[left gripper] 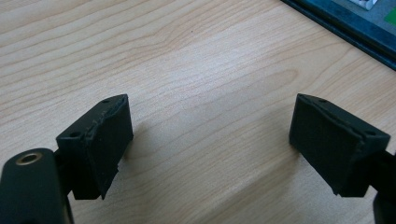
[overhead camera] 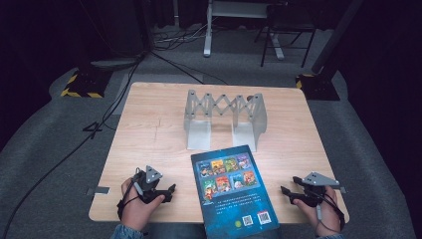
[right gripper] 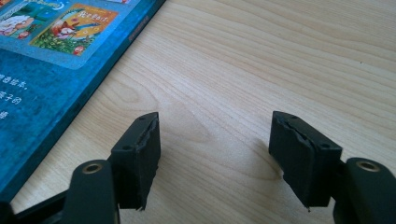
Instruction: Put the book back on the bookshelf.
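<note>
- Table: light wood-grain top, roughly square, standing on grey carpet; dark surroundings with cables and stand legs on the floor at the far side.
- Book: blue cover with a grid of small coloured pictures and two square codes near its bottom edge; lies flat at the near centre of the table, its near end reaching the table's near edge. It lies between the two hand-held grippers, apart from both.
- Rack: grey metal, with an expanding criss-cross back and two upright end plates on flat feet; stands at the far centre of the table, just beyond the book.
- Left hand-held gripper: at the near left, resting low over the table, held in the person's left hand; jaws spread wide, nothing between them but bare wood.
- Right hand-held gripper: at the near right, held in the right hand; jaws spread wide, gripping nothing, with the book's edge to their left.
</note>
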Demonstrator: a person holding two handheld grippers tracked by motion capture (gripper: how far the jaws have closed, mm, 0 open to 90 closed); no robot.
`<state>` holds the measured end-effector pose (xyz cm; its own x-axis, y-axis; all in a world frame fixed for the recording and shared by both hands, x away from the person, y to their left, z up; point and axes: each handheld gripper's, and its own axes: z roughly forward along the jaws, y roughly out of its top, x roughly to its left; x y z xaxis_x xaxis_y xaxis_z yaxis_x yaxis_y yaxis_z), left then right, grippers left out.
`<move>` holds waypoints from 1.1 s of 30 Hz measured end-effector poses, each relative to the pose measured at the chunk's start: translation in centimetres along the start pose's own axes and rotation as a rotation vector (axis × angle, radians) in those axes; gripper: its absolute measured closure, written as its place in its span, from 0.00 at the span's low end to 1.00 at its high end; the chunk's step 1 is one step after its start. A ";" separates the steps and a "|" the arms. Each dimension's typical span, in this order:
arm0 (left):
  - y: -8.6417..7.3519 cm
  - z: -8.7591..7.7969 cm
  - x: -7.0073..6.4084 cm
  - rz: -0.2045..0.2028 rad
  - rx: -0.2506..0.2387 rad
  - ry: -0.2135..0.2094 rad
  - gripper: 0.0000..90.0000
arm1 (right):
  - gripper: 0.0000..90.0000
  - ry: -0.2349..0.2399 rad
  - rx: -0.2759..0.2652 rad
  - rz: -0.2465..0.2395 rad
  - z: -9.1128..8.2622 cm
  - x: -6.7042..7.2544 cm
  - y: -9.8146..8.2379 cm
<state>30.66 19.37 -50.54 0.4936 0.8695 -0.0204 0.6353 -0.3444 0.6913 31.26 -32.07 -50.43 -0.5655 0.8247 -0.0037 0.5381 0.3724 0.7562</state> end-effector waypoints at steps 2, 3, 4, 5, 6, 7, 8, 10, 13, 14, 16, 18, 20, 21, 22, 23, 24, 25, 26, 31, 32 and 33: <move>0.0 0.0 -0.1 -0.006 -0.003 -0.002 0.17 | 0.38 0.001 -0.001 -0.002 0.0 0.0 0.0; 0.0 0.0 -0.1 -0.006 -0.003 -0.002 0.17 | 0.38 0.001 -0.001 -0.002 0.0 0.0 0.0; 0.1 0.0 -0.2 0.006 0.003 -0.009 0.17 | 0.38 0.002 0.001 -0.002 -0.1 0.0 0.0; 0.1 0.0 -0.3 0.008 0.006 -0.012 0.18 | 0.38 0.003 0.000 -0.005 -0.1 0.1 0.0; 0.3 -0.1 -0.4 0.006 0.010 -0.020 0.18 | 0.38 0.000 0.001 0.000 -0.1 0.1 -0.1; 0.4 -0.2 -0.7 -0.006 0.018 -0.048 0.21 | 0.38 -0.003 0.011 0.009 -0.2 0.2 0.0; 0.6 -0.2 -1.0 -0.008 0.012 -0.060 0.22 | 0.37 -0.007 0.021 0.012 -0.3 0.2 0.0; 0.8 -0.3 -1.5 -0.003 0.009 -0.069 0.22 | 0.34 -0.007 0.031 0.027 -0.4 0.3 0.2; 1.1 -0.5 -2.5 0.019 0.016 -0.093 0.23 | 0.30 -0.008 0.024 0.065 -0.7 0.5 0.6; 1.1 -0.6 -2.8 0.017 0.016 -0.099 0.23 | 0.30 -0.001 0.030 0.075 -0.8 0.6 0.7; 1.2 -0.7 -3.5 0.014 0.017 -0.124 0.23 | 0.30 0.022 0.038 0.089 -0.9 1.1 1.1; 1.4 -0.6 -4.6 0.020 0.024 -0.160 0.24 | 0.28 0.058 0.045 0.105 -0.9 1.8 1.7; 1.5 -0.5 -4.8 0.024 0.028 -0.166 0.24 | 0.28 0.094 0.047 0.115 -0.7 2.5 2.1; 1.7 -0.4 -5.7 0.048 0.035 -0.177 0.24 | 0.28 0.122 0.059 0.106 -0.5 3.2 2.4; 1.7 -0.3 -6.1 0.058 0.034 -0.182 0.24 | 0.28 0.139 0.062 0.097 -0.2 3.7 2.7; 1.7 -0.3 -6.1 0.058 0.034 -0.182 0.24 | 0.28 0.139 0.062 0.097 -0.2 3.7 2.7; 1.9 -0.1 -7.0 0.079 0.040 -0.199 0.24 | 0.28 0.160 0.072 0.086 0.5 4.5 3.1; 1.9 -0.1 -7.0 0.079 0.040 -0.199 0.24 | 0.27 0.167 0.083 0.085 0.9 4.8 3.3; 2.0 0.0 -7.6 0.099 0.053 -0.204 0.24 | 0.27 0.173 0.095 0.084 1.2 5.1 3.5; 1.8 0.6 -8.0 0.124 0.077 -0.197 0.24 | 0.25 0.180 0.141 0.100 2.4 5.9 4.2; 1.8 0.6 -8.0 0.128 0.075 -0.194 0.24 | 0.25 0.182 0.144 0.102 2.5 5.9 4.3; 1.8 0.6 -7.9 0.141 0.082 -0.188 0.24 | 0.24 0.185 0.150 0.109 2.7 6.0 4.3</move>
<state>28.28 11.63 -49.56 0.6778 0.7323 -0.0667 0.5943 -0.4921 0.6361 31.87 -24.41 -48.96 -0.5963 0.7767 0.2030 0.6812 0.3558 0.6399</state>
